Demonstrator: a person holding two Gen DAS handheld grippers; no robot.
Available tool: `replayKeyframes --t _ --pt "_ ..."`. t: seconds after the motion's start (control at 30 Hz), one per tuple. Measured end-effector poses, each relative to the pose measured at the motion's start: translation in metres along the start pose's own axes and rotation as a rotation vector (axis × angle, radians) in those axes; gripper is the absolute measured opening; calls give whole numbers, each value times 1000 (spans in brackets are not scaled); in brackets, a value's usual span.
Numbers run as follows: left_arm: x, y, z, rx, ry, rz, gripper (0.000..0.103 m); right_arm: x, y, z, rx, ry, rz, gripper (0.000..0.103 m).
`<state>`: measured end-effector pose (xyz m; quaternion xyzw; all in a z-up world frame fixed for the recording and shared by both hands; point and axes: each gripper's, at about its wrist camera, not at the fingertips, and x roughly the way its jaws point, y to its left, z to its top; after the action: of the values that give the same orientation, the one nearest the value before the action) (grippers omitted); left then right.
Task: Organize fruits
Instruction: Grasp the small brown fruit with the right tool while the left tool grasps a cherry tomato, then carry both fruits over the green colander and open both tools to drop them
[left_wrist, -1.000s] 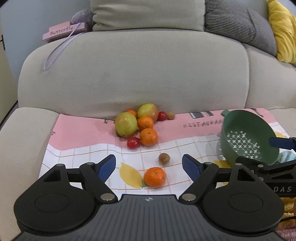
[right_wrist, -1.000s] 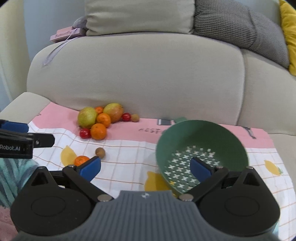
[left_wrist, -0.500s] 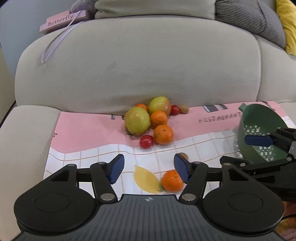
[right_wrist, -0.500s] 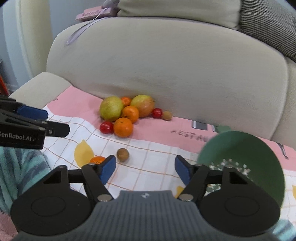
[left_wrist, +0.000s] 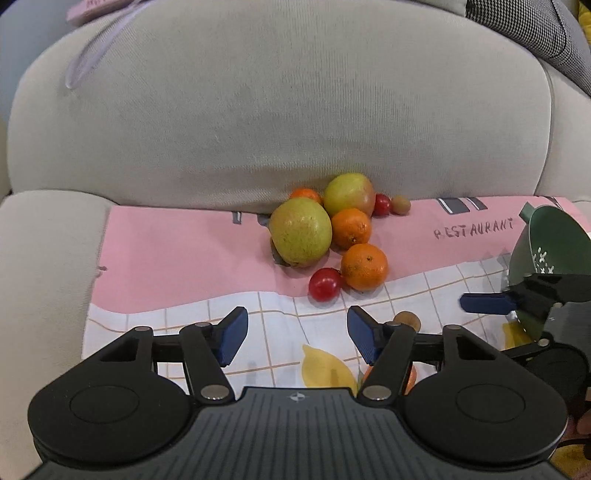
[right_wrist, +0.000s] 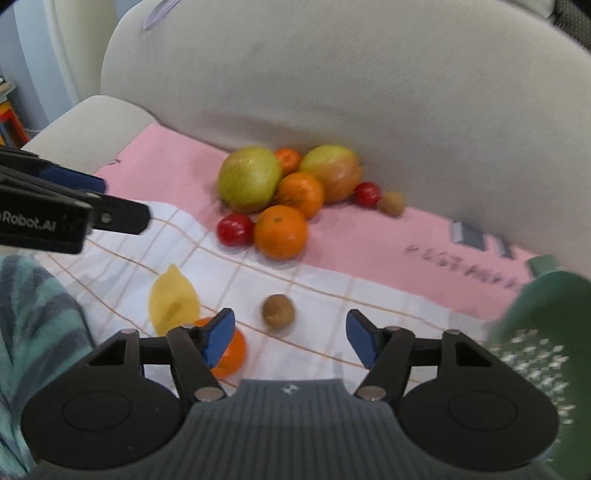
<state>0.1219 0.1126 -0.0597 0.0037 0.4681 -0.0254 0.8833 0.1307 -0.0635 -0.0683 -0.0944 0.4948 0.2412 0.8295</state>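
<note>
Left gripper (left_wrist: 297, 334), nearest: jaws about half open, gripping nothing, narrowed within the last second, only cloth (left_wrist: 184, 254) between the blue pads (left_wrist: 231, 334). Just under its right finger, a lone orange (left_wrist: 410, 373), mostly hidden; beside it a printed lemon (left_wrist: 327, 367) on the white check.

Right gripper (right_wrist: 290, 338), also near: jaws half open too, closed down from wide in the last second, holding nothing. Lone orange (right_wrist: 232, 349) half covered by its left pad (right_wrist: 219, 338); small brown fruit (right_wrist: 279, 312) lying free just beyond the gap, touching neither pad. To the left, the other gripper's arm crossing the view above a striped teal fabric (right_wrist: 33, 314).

At the right edge, a green colander (left_wrist: 546, 251) tipped on its side, partly blocked by the right gripper's finger in the left view, blurred in the right view.

Farther back, on the pink band: main fruit pile. A red tomato (left_wrist: 325, 284) touching an orange (left_wrist: 364, 266) at the front; behind them a big yellow-green fruit (left_wrist: 301, 230), another orange (left_wrist: 351, 227), a second large fruit (left_wrist: 349, 194) with a red blush, a third orange (left_wrist: 304, 194) peeking out behind. At the pile's right end, a small tomato (left_wrist: 382, 204) and a second brown fruit (left_wrist: 400, 204), against the sofa back (left_wrist: 280, 103).

Farthest, a checked cushion (left_wrist: 528, 29) top right.
</note>
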Motion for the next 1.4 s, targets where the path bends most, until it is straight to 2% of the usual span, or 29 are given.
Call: replayKeyframes --t 0.13,0.3,0.43,0.47,0.67,0.87,1.07,1.2,1.4 --pt "15 6 1 -12 31 -38 70 14 7 0 -23 29 19 49" --pt "29 4 4 3 51 -50 68 21 5 4 -29 19 2 46" --pt "43 1 8 15 68 -62 63 33 -4 6 0 59 31 26" --pt "46 0 8 16 70 -63 62 34 -4 6 4 64 36 25" --pt "67 -7 11 47 85 -53 60 41 -8 5 29 59 45 24" --pt "86 -17 18 101 90 -62 51 34 -15 10 37 17 30 22" --pt "104 -21 20 127 131 -60 41 32 -25 11 57 18 1 22" --pt "106 -20 21 115 136 -74 34 28 -27 9 67 15 -6 22" --pt "95 -21 23 110 122 -63 33 15 -28 8 68 -6 -16 22"
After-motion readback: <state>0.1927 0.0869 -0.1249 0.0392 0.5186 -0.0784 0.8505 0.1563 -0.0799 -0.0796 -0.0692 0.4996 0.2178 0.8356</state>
